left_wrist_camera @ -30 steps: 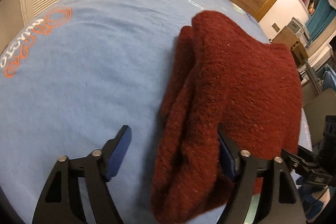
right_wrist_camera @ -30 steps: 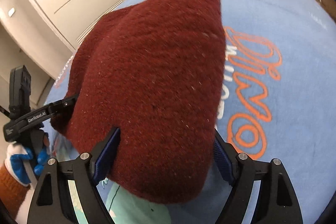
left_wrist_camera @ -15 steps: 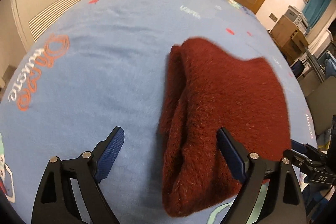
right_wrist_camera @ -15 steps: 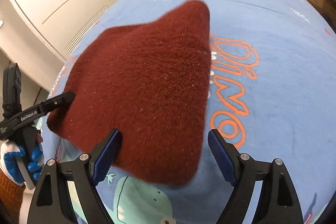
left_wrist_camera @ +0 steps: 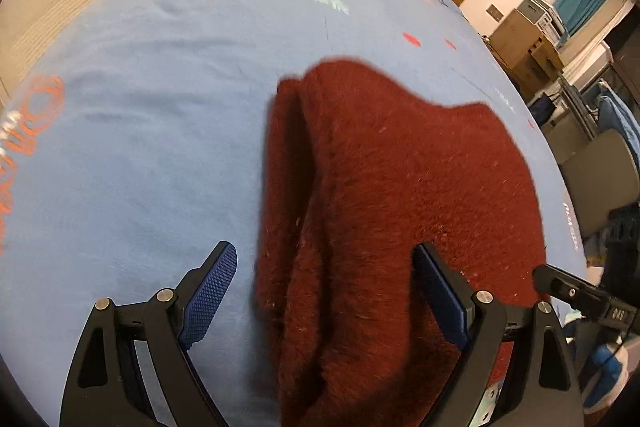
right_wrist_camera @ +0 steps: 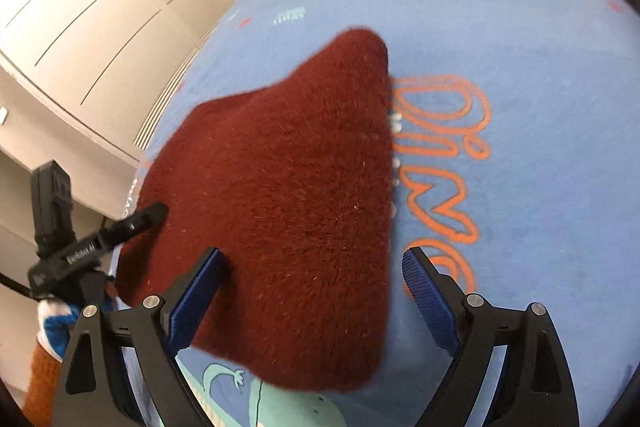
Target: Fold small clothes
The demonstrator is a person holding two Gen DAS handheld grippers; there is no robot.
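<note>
Grippers both point down at the bed. Left gripper [left_wrist_camera: 324, 291] has its jaws wide, holding nothing. Right gripper [right_wrist_camera: 312, 291] is opening its jaws, not squeezing. The folded red sweater [left_wrist_camera: 384, 211] lies flat on the blue blanket [left_wrist_camera: 140, 127], partly between the fingers, let go.

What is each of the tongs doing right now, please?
Left tongs: open, holding nothing; the red knit garment lies below on the bed.
Right tongs: opening, pads clear of the garment, holding nothing.
</note>
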